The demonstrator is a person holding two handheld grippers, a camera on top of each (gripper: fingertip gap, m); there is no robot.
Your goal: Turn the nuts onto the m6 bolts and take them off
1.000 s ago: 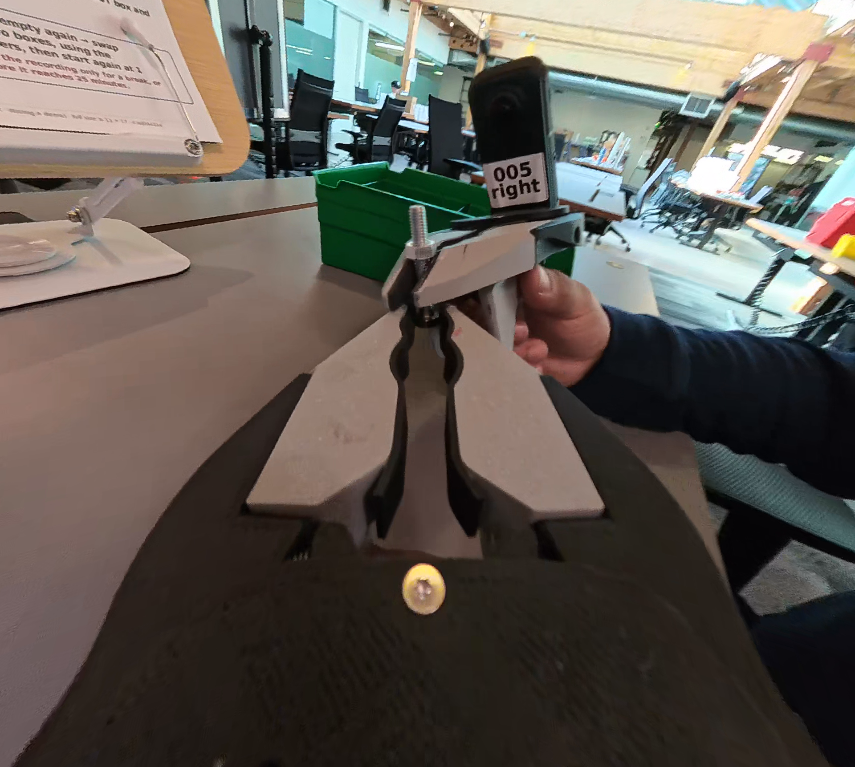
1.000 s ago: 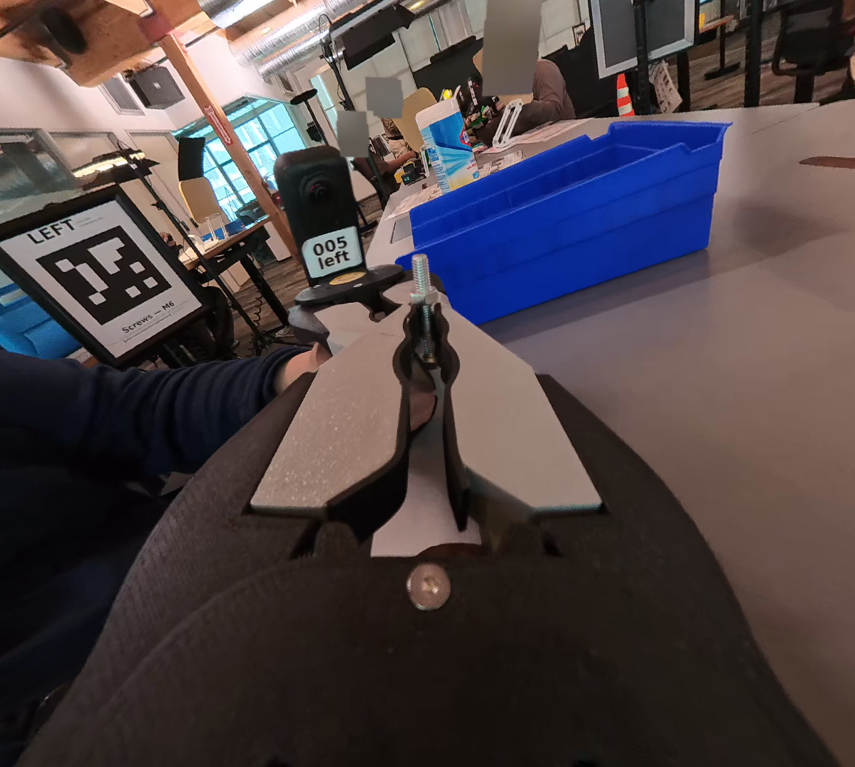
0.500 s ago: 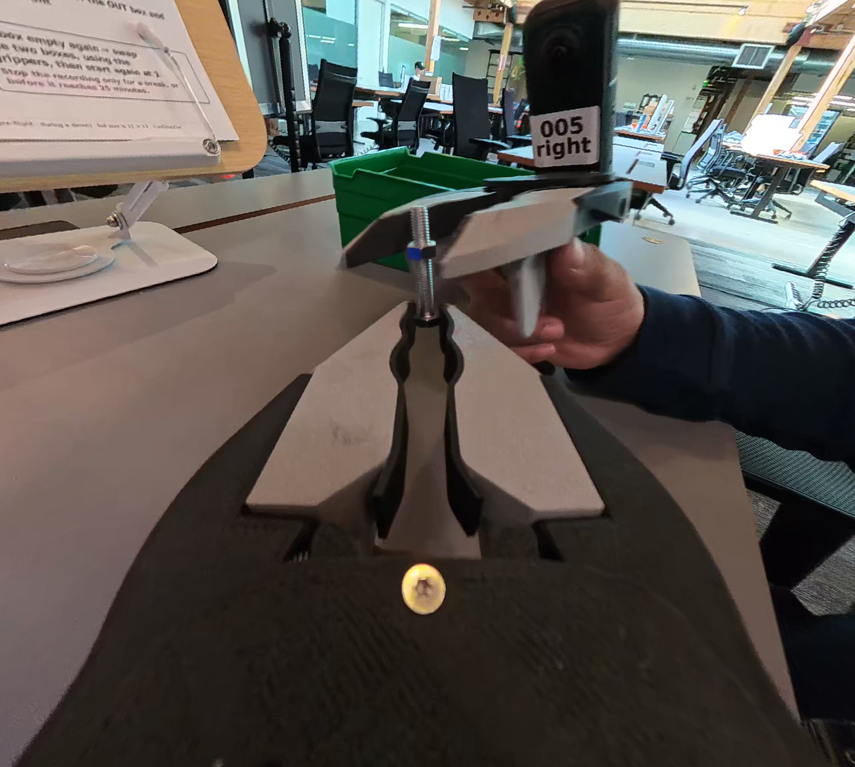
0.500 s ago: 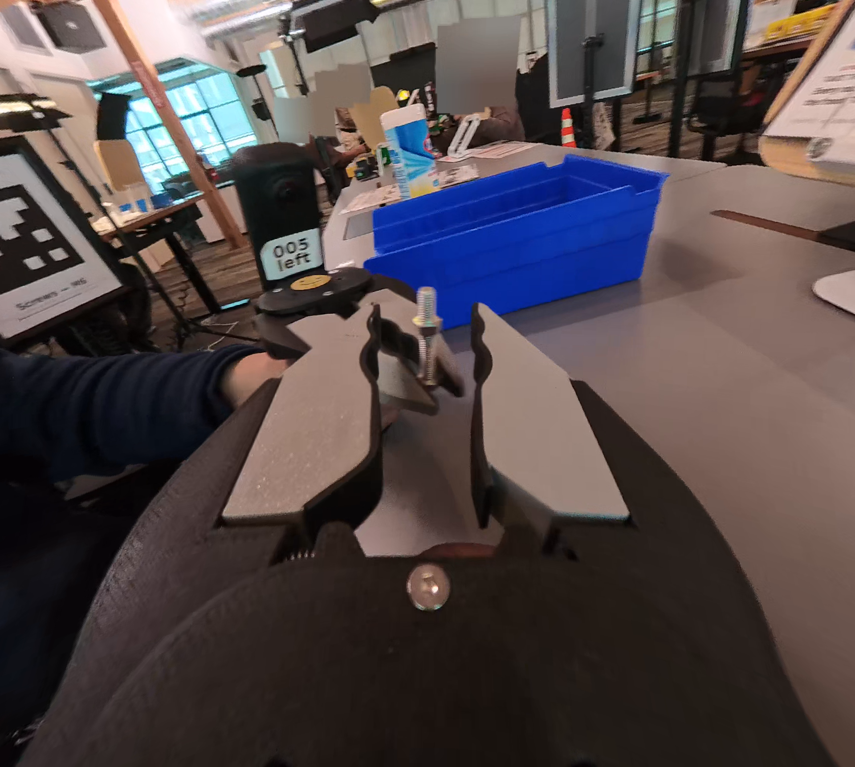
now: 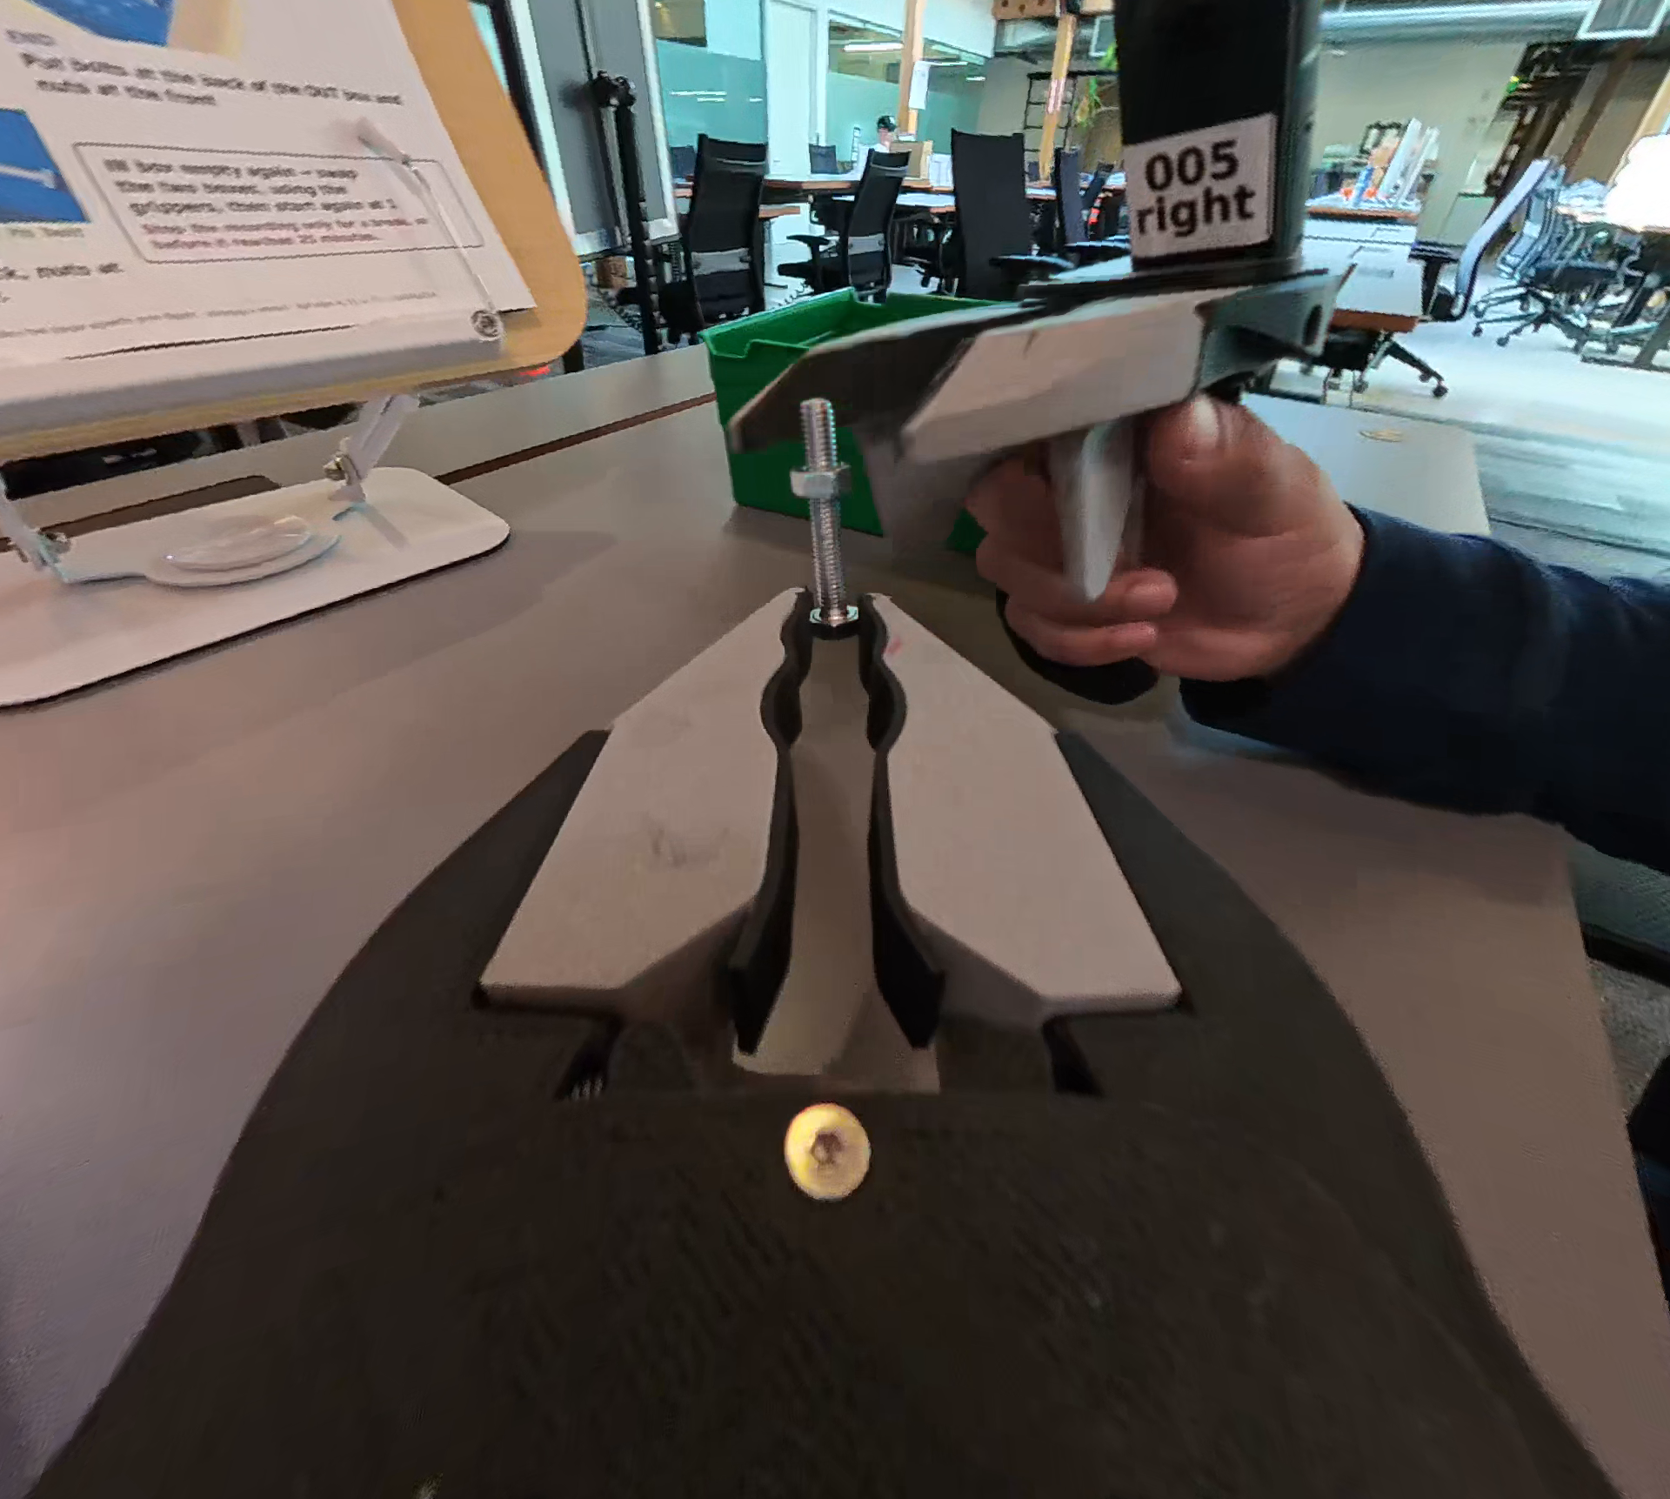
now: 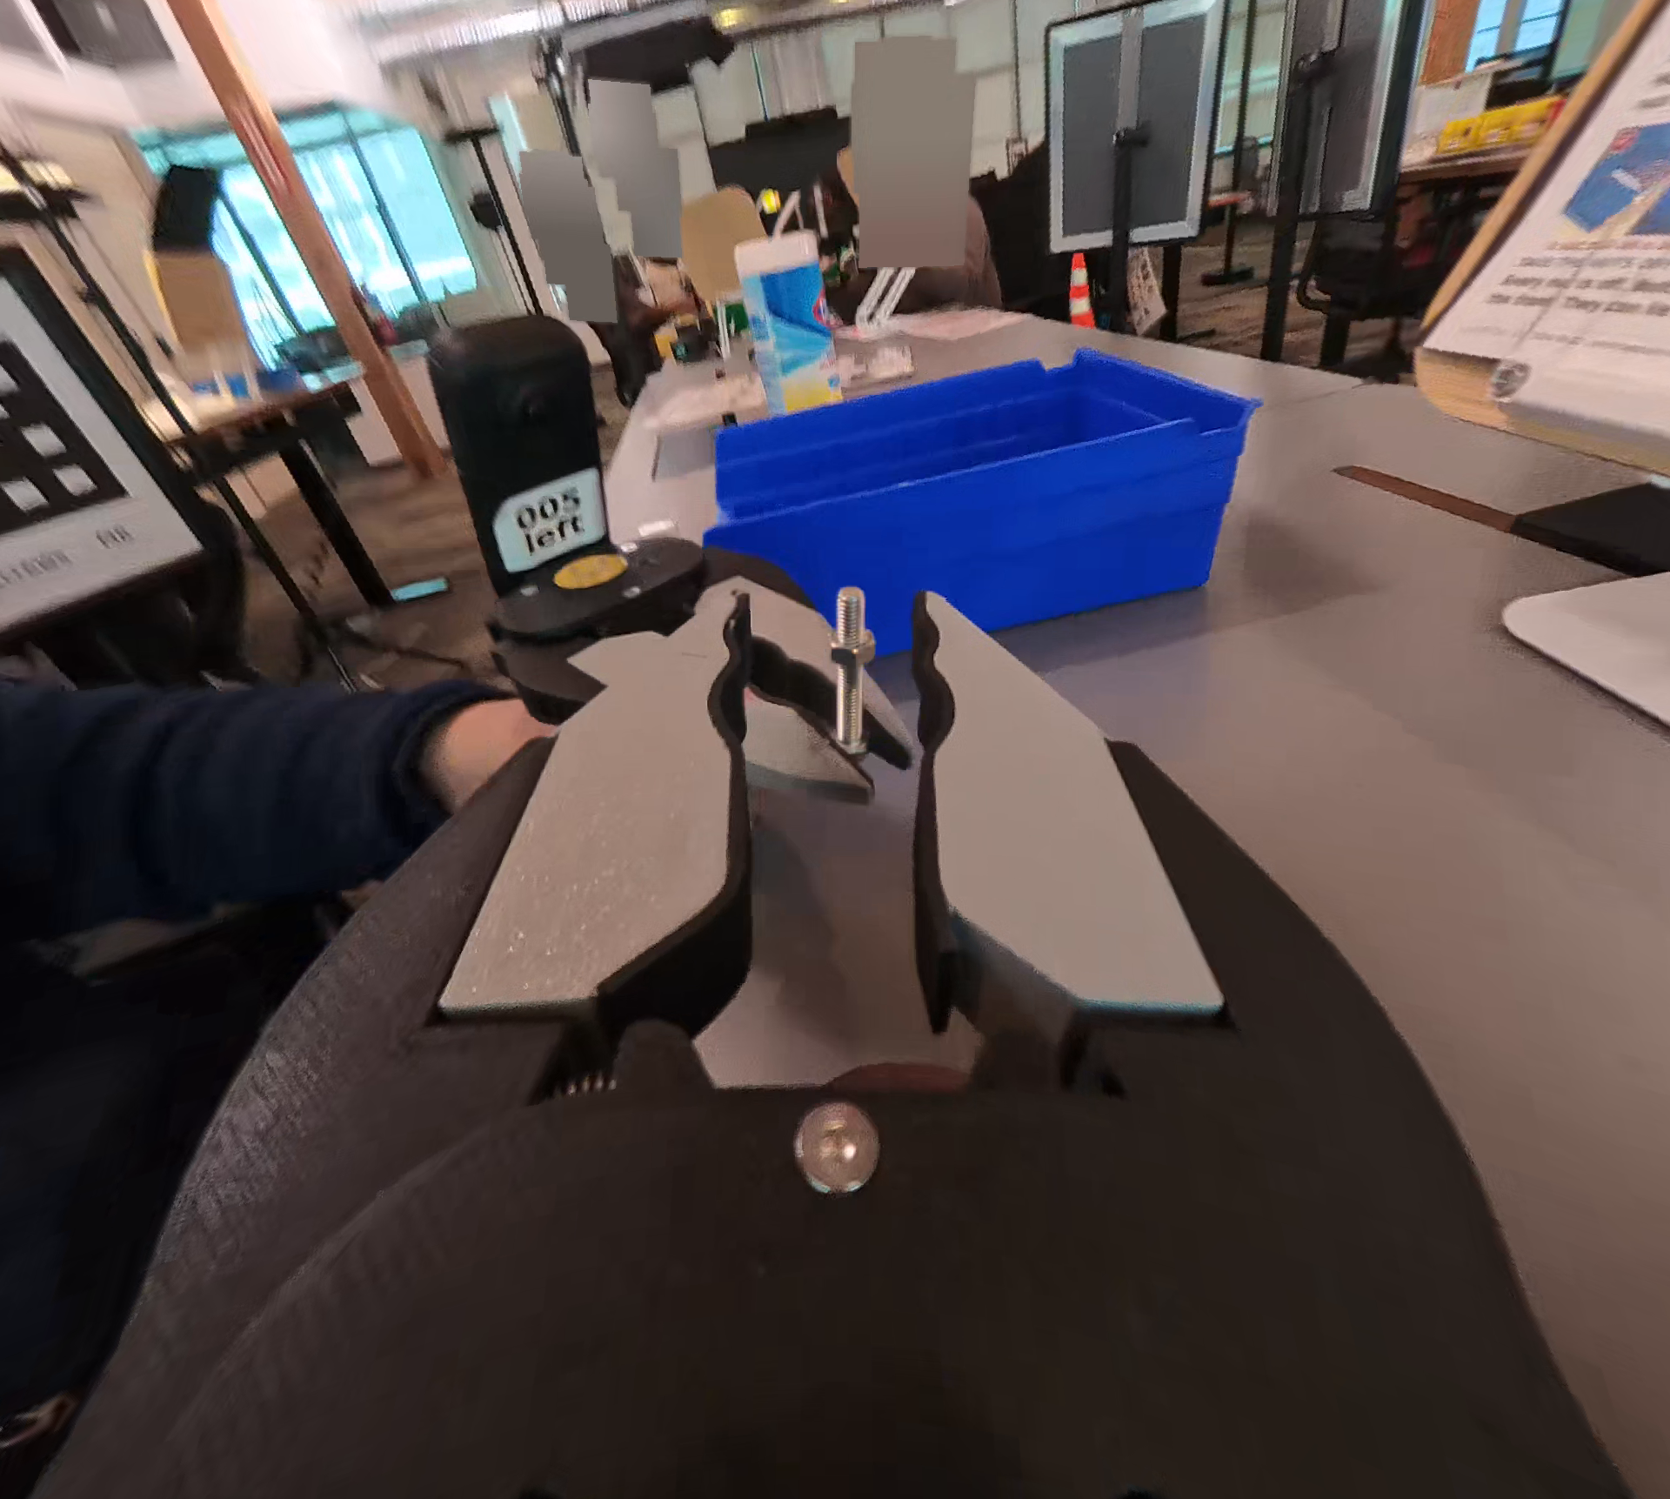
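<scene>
**Operator:** Steel bolt (image 5: pixel 827 525) is standing upright, and I'm pinching its head at the tips of my left gripper (image 5: pixel 833 624), jaws pressed together on it. The nut (image 5: pixel 820 481) is sitting high on the thread, near the top end.

**Observer:** And the right one?

**Operator:** A second ago I was clamping the nut with my right gripper (image 6: pixel 830 647); now I'm letting it go. Its jaws are standing spread, either side of the bolt and not touching it, and in the left wrist view the tool is hovering just right of the thread.

**Observer:** So what is that telling you?

**Operator:** I'm reading it as a regrip between turns. The nut is staying on the thread, so one twist is done and I'm coming back for another bite.

**Observer:** Bins?

**Operator:** The green bin (image 5: pixel 768 357) is waiting on the far side, beyond the bolt; the blue bin (image 6: pixel 976 525) is sitting on the grey table (image 6: pixel 1355 732) behind the bolt in the right wrist view.
</scene>
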